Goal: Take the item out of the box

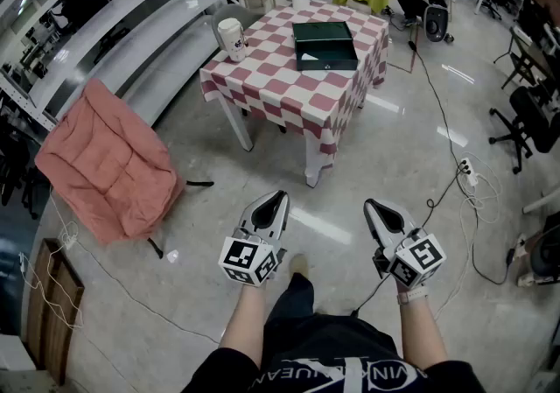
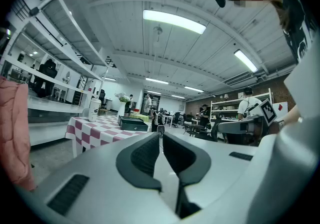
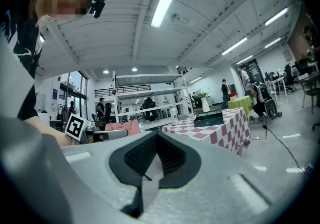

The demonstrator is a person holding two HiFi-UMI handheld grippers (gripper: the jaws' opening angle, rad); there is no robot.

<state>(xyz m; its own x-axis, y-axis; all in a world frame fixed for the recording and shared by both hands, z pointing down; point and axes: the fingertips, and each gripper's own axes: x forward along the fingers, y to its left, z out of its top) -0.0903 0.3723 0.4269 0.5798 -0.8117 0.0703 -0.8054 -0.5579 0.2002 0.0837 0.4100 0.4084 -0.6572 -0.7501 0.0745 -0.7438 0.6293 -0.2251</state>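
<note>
A dark green box (image 1: 325,45) lies shut on a table with a red-and-white checked cloth (image 1: 289,85), well ahead of me. It also shows far off as the box (image 2: 134,124) in the left gripper view and the box (image 3: 209,118) in the right gripper view. My left gripper (image 1: 277,199) and right gripper (image 1: 371,204) are held level above the floor, short of the table, both shut with nothing between the jaws. What the box holds is hidden.
A white cup (image 1: 232,39) stands on the table's left corner. A pink cushioned chair (image 1: 109,160) sits at the left, white shelving (image 1: 105,24) behind it. Cables and a power strip (image 1: 466,171) lie on the floor at right. Office chairs (image 1: 525,120) stand at far right.
</note>
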